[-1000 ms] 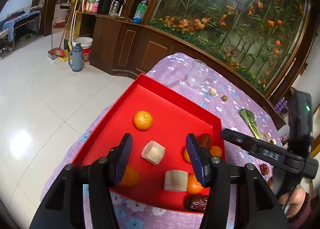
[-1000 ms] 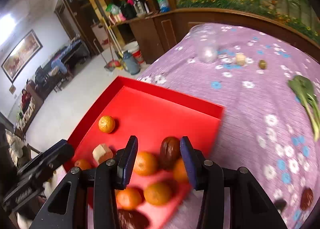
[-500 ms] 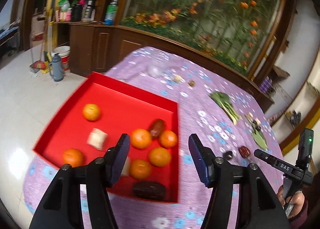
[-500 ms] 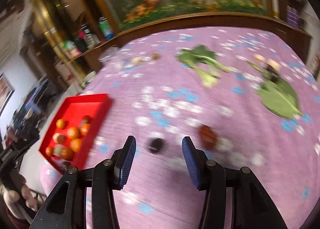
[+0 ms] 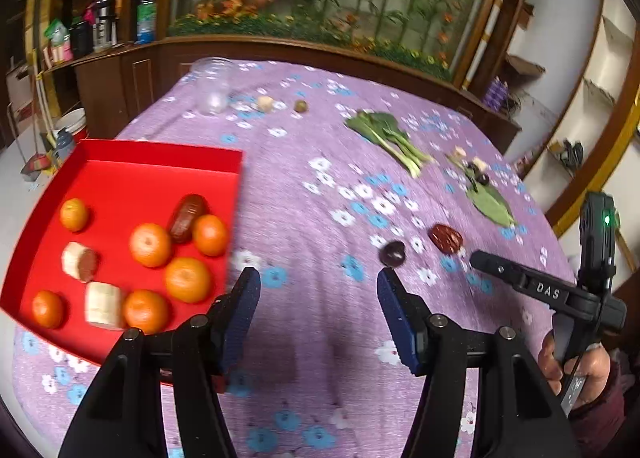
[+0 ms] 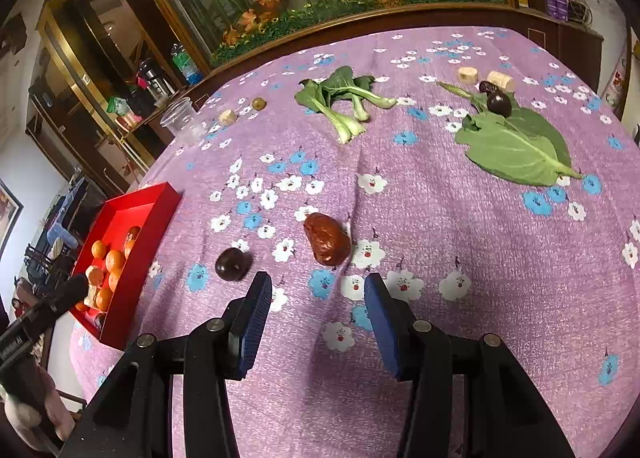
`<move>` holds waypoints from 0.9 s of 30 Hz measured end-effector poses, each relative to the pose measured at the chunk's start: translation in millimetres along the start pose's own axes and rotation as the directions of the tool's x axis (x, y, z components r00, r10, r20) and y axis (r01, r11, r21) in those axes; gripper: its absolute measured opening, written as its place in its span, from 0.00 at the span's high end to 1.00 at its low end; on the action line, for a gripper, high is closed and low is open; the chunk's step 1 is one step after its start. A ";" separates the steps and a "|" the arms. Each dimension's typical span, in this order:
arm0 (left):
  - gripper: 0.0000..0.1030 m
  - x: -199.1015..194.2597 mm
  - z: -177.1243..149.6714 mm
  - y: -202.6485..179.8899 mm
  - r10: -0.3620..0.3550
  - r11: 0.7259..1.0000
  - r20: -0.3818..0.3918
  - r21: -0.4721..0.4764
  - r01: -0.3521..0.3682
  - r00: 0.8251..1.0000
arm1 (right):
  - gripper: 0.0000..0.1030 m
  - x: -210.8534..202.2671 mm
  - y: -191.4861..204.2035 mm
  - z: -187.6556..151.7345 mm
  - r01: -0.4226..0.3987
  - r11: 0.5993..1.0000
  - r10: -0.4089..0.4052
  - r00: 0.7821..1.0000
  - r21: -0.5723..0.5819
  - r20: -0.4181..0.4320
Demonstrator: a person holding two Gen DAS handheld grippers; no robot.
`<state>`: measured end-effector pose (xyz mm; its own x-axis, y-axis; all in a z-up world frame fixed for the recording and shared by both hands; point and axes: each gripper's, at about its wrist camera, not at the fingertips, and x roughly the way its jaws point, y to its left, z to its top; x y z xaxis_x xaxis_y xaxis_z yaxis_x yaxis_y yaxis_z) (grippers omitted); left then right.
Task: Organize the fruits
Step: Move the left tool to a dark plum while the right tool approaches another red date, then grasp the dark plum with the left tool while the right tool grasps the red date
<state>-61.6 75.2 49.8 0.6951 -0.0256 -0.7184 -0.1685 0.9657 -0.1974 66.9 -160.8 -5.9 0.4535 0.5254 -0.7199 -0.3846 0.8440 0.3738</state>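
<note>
Date (image 6: 326, 238) sits just ahead of our empty, parted R gripper (image 6: 318, 290), L gripper (image 5: 318, 290) parted too w/ nothing between, red tray (image 5: 160, 156) holds oranges (image 5: 188, 279).

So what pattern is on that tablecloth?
The tablecloth is purple, printed with small white and blue flowers. It shows best in the right wrist view.

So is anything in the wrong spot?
Yes. A red date and a dark round fruit lie loose on the purple cloth, outside the red tray that holds the oranges.
</note>
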 end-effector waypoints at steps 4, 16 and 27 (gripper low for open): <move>0.42 15.7 -3.5 -20.6 0.032 0.998 -0.024 0.052 -0.031 0.999 | 0.49 1.9 -8.4 -2.3 -0.002 1.000 0.002 1.000 0.016 -0.001; 0.41 43.8 -11.6 -57.4 0.153 0.970 -0.051 0.199 -0.140 0.987 | 0.49 -1.4 -19.2 0.8 0.044 0.999 -0.044 0.999 -0.029 0.007; 0.40 56.4 -10.4 -64.5 0.139 0.972 -0.081 0.204 -0.120 0.987 | 0.49 10.1 -5.9 16.9 0.067 0.989 -0.067 0.998 -0.132 0.011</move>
<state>-18.9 8.9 15.1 0.6060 0.0883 -0.7906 -0.1046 0.9940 0.0309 87.3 -158.6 -5.5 0.4867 0.4692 -0.7369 -0.4559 0.8560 0.2440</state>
